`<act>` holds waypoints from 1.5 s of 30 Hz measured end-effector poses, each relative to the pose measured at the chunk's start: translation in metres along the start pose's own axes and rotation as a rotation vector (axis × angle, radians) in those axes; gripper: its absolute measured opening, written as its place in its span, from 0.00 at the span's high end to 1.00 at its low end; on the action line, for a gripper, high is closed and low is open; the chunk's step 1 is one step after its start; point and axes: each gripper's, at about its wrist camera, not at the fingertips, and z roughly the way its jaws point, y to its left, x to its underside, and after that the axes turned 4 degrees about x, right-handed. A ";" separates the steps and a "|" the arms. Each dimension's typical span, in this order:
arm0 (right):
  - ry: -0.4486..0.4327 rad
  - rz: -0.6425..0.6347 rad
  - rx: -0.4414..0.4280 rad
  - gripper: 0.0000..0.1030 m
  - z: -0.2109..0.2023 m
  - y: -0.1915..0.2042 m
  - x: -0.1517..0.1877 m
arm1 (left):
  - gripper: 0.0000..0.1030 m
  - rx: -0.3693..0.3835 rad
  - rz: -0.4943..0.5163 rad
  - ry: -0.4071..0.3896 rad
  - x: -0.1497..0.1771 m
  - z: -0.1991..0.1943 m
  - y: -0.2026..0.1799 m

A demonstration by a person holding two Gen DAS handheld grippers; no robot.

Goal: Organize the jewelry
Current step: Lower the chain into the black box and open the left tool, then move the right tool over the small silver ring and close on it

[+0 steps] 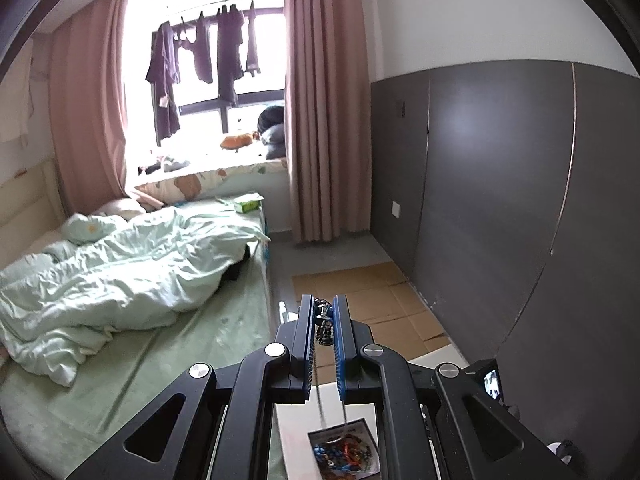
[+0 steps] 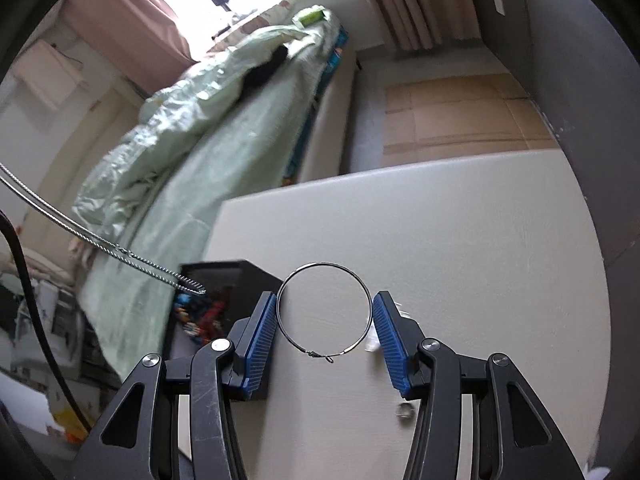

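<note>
A beaded necklace (image 1: 324, 322) is clamped in the left tongs (image 1: 323, 312), its chain dangling over the black box (image 2: 224, 280). The right tongs (image 2: 325, 312) are spread around the hoop earring (image 2: 362, 344) on the worktop (image 2: 460, 248); a small ring (image 2: 405, 411) is left unsorted.

Bedroom, pretty lived-in. Window (image 1: 208, 80) at upper center is blown out with daylight, dark clothes (image 1: 200, 52) hanging across it, pink curtains (image 1: 324, 120) on both sides. Bed (image 1: 168, 344) fills the left with a rumpled mint duvet (image 1: 120, 264). Dark grey wall panels (image 1: 500, 200) run down the right, flattened cardboard (image 1: 384, 300) on the floor beneath, lower center.
</note>
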 end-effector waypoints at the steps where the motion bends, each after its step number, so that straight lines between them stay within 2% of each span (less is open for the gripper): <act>1: -0.007 -0.001 -0.010 0.51 0.000 0.006 -0.001 | 0.92 -0.003 0.004 -0.002 -0.001 -0.001 0.000; 5: -0.037 -0.023 -0.090 0.51 -0.005 0.030 -0.002 | 0.92 -0.012 0.012 -0.001 -0.002 -0.003 0.001; 10: -0.032 -0.053 -0.178 0.51 0.002 0.056 0.001 | 0.92 -0.021 0.009 0.001 -0.001 -0.001 0.005; 15: 0.018 -0.086 -0.226 0.50 0.019 0.078 0.007 | 0.92 -0.021 0.006 0.005 -0.001 -0.001 0.006; 18: 0.107 -0.089 -0.244 0.49 0.036 0.084 0.010 | 0.92 -0.009 0.001 0.016 0.003 0.004 0.005; 19: 0.130 -0.085 -0.233 0.48 0.039 0.083 0.011 | 0.92 -0.004 0.000 0.021 0.004 0.006 0.006; 22: 0.121 -0.061 -0.188 0.44 0.035 0.072 0.012 | 0.92 0.014 -0.004 0.039 0.011 0.015 0.005; 24: 0.110 -0.038 -0.182 0.35 0.028 0.060 0.012 | 0.92 0.030 -0.010 0.054 0.017 0.020 0.005; 25: 0.103 -0.033 -0.176 0.34 0.024 0.055 0.012 | 0.92 0.039 -0.014 0.063 0.021 0.024 0.005; 37: 0.052 0.072 -0.079 0.34 -0.012 -0.011 0.013 | 0.91 0.093 -0.048 0.213 0.077 0.084 -0.005; 42: 0.032 0.079 -0.055 0.34 -0.027 -0.024 0.019 | 0.90 0.075 -0.078 0.304 0.114 0.116 -0.007; 43: 0.031 0.075 -0.052 0.34 -0.029 -0.025 0.020 | 0.90 0.068 -0.086 0.332 0.124 0.125 -0.008; 45: 0.031 0.070 -0.045 0.34 -0.031 -0.026 0.022 | 0.73 0.073 -0.106 0.389 0.142 0.141 -0.010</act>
